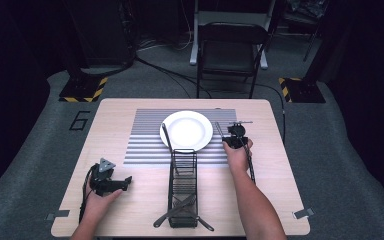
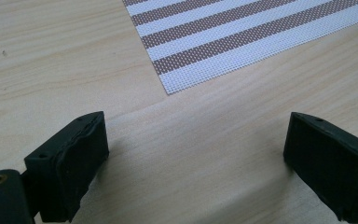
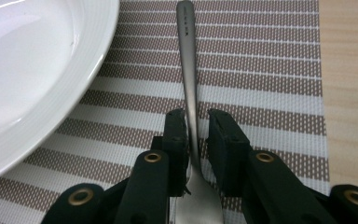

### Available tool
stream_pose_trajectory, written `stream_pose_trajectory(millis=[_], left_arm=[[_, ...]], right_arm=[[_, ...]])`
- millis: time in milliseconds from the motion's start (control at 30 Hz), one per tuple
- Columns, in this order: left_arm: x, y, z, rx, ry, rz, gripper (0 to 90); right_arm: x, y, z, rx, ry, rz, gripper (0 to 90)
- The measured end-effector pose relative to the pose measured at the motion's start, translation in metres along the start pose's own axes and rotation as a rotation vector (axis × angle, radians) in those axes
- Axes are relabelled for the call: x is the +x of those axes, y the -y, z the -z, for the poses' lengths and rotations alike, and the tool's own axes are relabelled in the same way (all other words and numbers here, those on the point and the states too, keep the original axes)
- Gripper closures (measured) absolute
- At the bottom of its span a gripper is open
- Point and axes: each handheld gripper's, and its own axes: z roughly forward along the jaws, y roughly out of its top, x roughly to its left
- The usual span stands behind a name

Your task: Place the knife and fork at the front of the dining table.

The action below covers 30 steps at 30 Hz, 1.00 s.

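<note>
Beside the plate (image 1: 186, 130), the right claw (image 3: 196, 126) straddles the fork (image 3: 189, 70).

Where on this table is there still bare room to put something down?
Free: the bare wood between the left gripper and the wire basket, and the table's right side beyond the right hand. Crowded: the striped mat, with the plate and cutlery.

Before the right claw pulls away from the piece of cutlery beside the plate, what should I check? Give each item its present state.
1. Cutlery lies flat on the striped mat: ok.
2. It sits beside the plate, not touching it: ok.
3. Right claw pads clear of the handle: cannot tell; gap is slight.
4. Left claw open, nothing in it: ok.
5. Wire rack has more cutlery: ok.
</note>
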Motion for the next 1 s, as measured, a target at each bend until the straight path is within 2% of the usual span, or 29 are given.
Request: stream_pose_trajectory(millis=[133,267,300,333,633,700,767,800,1000], left_arm=[[0.000,0.000,0.000,0.001,-0.001,0.000,6.2],[0.000,0.000,0.000,0.000,-0.001,0.001,6.2],[0.000,0.000,0.000,0.000,-0.001,0.001,6.2],[0.000,0.000,0.000,0.001,-0.001,0.002,6.2],[0.000,0.000,0.000,0.001,-0.001,0.002,6.2],[0.000,0.000,0.000,-0.001,-0.002,0.001,6.2],[0.000,0.000,0.000,-0.002,-0.002,0.001,6.2],[0.000,0.000,0.000,-0.001,-0.001,-0.001,6.3],[-0.001,0.000,0.000,-0.003,-0.003,0.004,6.3]], right_arm=[[-0.001,0.003,0.002,0.004,0.002,0.007,77.4],[0.000,0.003,0.000,-0.002,0.009,0.014,83.7],[0.002,0.003,0.000,-0.002,0.010,0.002,85.1],[0.002,0.002,-0.001,-0.006,0.013,0.014,85.2],[0.005,0.000,-0.007,-0.044,0.032,-0.043,85.7],[0.006,0.000,-0.009,-0.051,0.034,-0.038,85.4],[0.005,0.000,-0.008,-0.059,0.037,-0.037,76.9],[0.006,0.000,-0.006,-0.056,0.046,-0.041,76.2],[0.006,-0.001,0.011,-0.052,0.036,0.028,75.5]])
